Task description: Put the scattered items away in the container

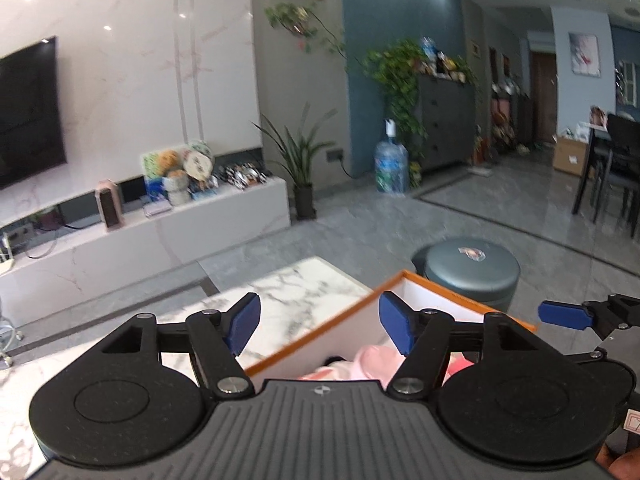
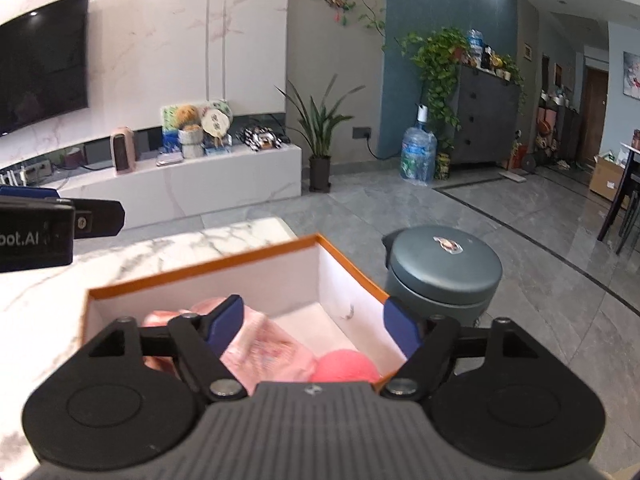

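An orange-rimmed box (image 2: 200, 272) with white inner walls stands on the marble table (image 2: 168, 244). Inside it lie a pink soft item (image 2: 268, 352) and a pink ball (image 2: 344, 366). My right gripper (image 2: 314, 326) hovers above the box, open, with nothing between its blue pads. In the left wrist view the same box (image 1: 316, 324) shows its orange rim, with pink items (image 1: 372, 360) inside. My left gripper (image 1: 320, 326) is open above the box's left wall and holds nothing. The right gripper's blue finger (image 1: 564, 316) pokes in at the right edge.
A round grey-green stool (image 2: 444, 268) stands on the floor just past the table's far corner. Beyond are a white TV bench (image 2: 180, 184) with ornaments, a potted plant (image 2: 320, 148), a water bottle (image 2: 418, 156) and dark chairs (image 1: 612, 168) at the right.
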